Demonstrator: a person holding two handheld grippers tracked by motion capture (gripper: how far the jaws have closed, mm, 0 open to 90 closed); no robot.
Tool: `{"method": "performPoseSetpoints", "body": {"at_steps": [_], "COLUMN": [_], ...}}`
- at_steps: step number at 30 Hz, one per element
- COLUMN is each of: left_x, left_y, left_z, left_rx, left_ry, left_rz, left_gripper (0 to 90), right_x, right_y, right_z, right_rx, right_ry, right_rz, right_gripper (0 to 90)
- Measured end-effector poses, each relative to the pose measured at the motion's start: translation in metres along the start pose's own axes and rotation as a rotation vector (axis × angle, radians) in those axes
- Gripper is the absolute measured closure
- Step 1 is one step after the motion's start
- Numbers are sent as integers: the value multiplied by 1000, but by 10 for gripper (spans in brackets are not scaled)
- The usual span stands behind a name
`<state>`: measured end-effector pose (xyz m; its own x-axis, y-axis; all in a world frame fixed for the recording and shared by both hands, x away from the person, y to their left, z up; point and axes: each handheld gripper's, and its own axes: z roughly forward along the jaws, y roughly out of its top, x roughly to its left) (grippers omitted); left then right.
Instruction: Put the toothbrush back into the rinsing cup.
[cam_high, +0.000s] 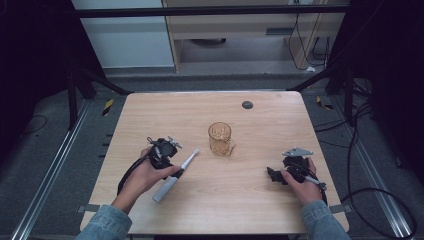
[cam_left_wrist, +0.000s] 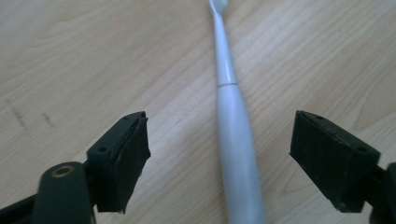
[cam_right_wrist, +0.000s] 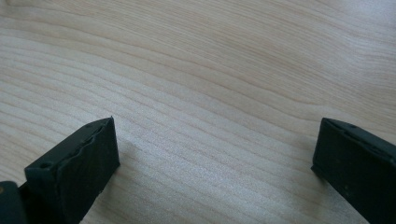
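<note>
Left gripper: jaws spread wide, astride the electric toothbrush lying flat on the counter, touching neither side. We judge the smooth round handle could roll or squirt out if the jaws close off-centre. Glass cup: upright, mid-counter, beyond the brush tip; a swing could topple it. Right gripper: jaws spread, holding nothing, above bare wood.

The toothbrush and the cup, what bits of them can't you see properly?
- Toothbrush: the left gripper view's top edge cuts off its bristle tip, the bottom edge its base.
- Toothbrush: in the high view, the left gripper covers part of its middle.
- Cup: too small in the high view to tell if anything is inside.
</note>
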<state>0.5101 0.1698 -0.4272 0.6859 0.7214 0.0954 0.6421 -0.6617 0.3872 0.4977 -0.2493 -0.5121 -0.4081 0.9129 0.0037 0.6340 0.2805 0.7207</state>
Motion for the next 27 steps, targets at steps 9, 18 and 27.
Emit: {"method": "performPoseSetpoints", "body": {"at_steps": [9, 18, 27], "left_x": [-4, 1, 0], "left_y": [5, 2, 6], "left_z": [22, 35, 39], "left_rx": [70, 133, 138], "left_ry": [-52, -80, -99], "left_rz": [25, 21, 19], "left_gripper": [364, 470, 528], "right_x": [0, 0, 0], "right_y": [0, 0, 0], "right_z": [0, 0, 0], "right_rx": [0, 1, 1], "right_ry": [-3, -3, -3], "right_rz": [8, 9, 9], "right_gripper": [5, 4, 4]}}
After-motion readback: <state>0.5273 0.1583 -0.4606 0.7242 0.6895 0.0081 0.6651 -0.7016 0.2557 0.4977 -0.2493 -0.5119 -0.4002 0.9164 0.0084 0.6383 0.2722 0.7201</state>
